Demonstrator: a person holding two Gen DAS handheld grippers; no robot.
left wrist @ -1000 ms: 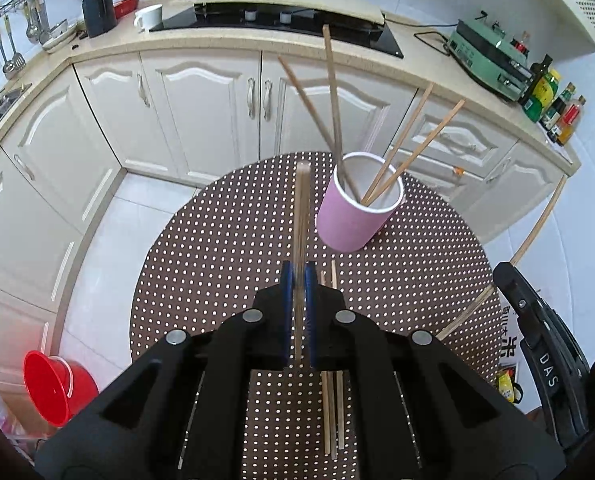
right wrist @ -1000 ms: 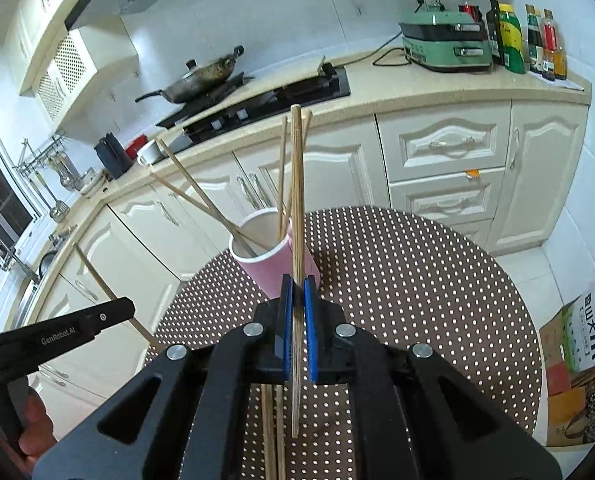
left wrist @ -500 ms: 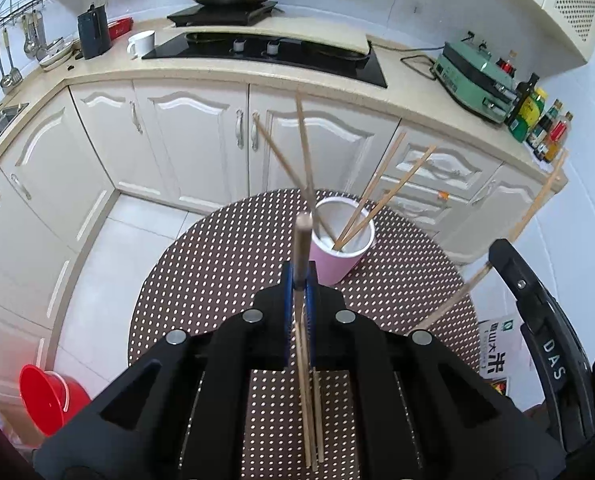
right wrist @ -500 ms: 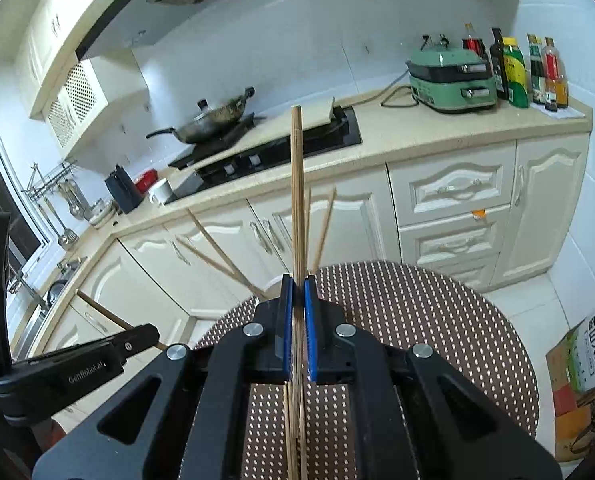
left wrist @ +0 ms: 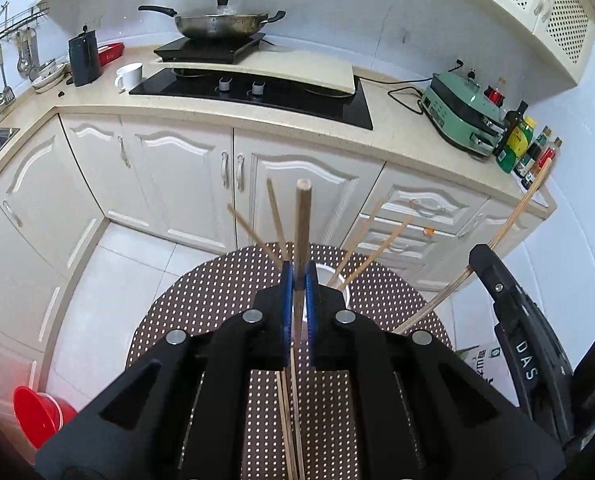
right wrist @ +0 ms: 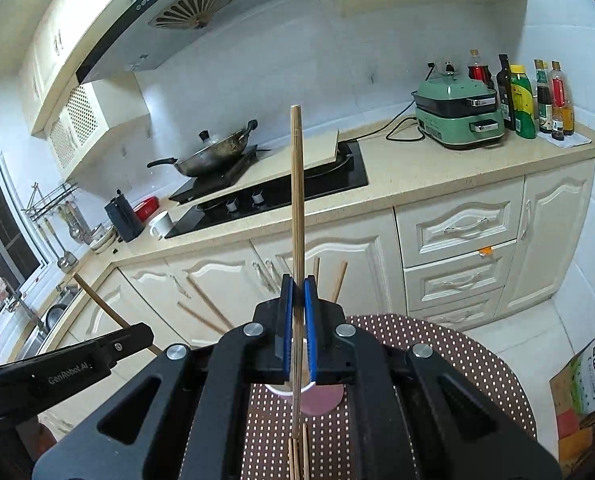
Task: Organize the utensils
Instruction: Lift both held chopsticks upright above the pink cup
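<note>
A white kitchen with cream cabinets (left wrist: 185, 168) and a black hob (left wrist: 257, 92) lies behind a round brown table (left wrist: 217, 292) dotted white. The far gripper arm reads "GenRobot.AI" in the right wrist view and "DAS" in the left. A pink cup (right wrist: 321, 400) on the table holds several leaning sticks. The left gripper (left wrist: 296, 280) is clamped on one thin pale wooden chopstick (left wrist: 302, 224), upright above the cup; the right gripper (right wrist: 296, 284) pinches another (right wrist: 296, 184). More lie on the table.
</note>
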